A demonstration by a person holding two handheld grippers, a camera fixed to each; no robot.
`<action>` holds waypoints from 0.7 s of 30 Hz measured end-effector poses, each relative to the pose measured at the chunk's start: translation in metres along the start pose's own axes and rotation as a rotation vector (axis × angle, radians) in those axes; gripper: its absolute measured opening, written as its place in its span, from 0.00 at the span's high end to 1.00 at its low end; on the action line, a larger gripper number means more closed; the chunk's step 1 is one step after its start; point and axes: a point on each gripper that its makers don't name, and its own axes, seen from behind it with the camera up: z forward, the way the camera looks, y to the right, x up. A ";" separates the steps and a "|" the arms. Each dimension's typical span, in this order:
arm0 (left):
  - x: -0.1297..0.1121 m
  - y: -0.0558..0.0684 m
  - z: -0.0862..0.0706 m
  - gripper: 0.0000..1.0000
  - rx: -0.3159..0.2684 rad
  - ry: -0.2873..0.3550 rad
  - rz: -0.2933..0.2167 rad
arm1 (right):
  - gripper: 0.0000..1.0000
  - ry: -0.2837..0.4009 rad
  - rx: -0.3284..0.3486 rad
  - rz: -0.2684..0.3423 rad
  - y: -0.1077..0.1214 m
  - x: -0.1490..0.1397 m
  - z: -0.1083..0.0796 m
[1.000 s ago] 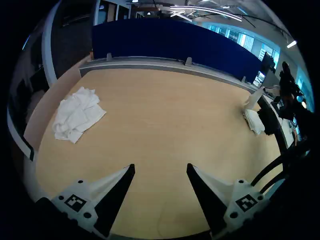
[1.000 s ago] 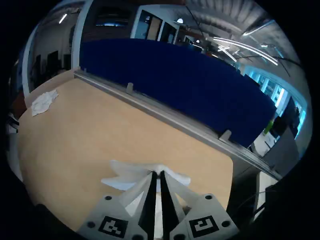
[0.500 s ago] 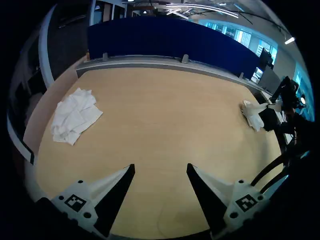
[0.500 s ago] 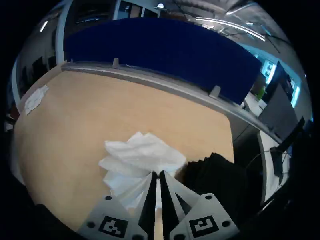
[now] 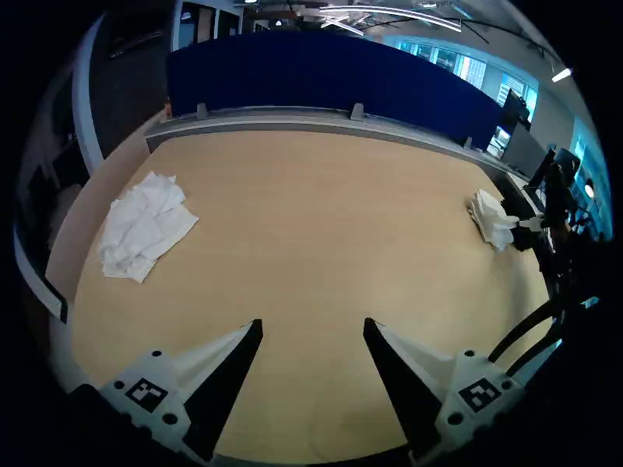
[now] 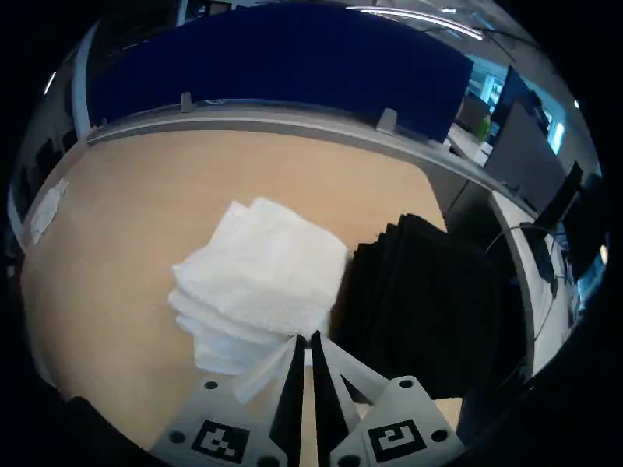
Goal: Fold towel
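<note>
Towel stack (image 6: pixel 261 284) on table (image 6: pixel 140 187), another stack (image 6: pixel 428 303) just beside it, right; crumpled towel (image 5: pixel 144 226) far left.

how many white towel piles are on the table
2. A loose crumpled pile lies at one end of the table. A folded stack lies at the other end, beside a black stack, at the right gripper's tips. Towels per pile can't be counted.

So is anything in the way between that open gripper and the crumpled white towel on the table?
Nothing visible. The left gripper hangs open above the table, with only bare wood between it and the crumpled towel.
</note>
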 end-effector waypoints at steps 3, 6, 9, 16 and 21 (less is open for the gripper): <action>-0.001 -0.001 -0.001 0.03 0.002 -0.001 0.002 | 0.94 -0.024 -0.017 0.025 0.001 -0.014 0.007; -0.002 -0.001 -0.001 0.04 0.002 -0.003 0.007 | 0.94 -0.039 -0.026 0.051 0.001 -0.024 0.013; -0.002 -0.001 -0.002 0.04 0.003 -0.004 0.014 | 0.94 -0.050 -0.027 0.081 0.000 -0.030 0.018; -0.003 0.001 -0.004 0.04 0.003 -0.005 0.023 | 0.94 -0.061 -0.048 0.121 0.004 -0.038 0.026; -0.005 0.001 -0.006 0.03 0.003 -0.005 0.027 | 0.94 -0.060 -0.058 0.118 0.005 -0.038 0.027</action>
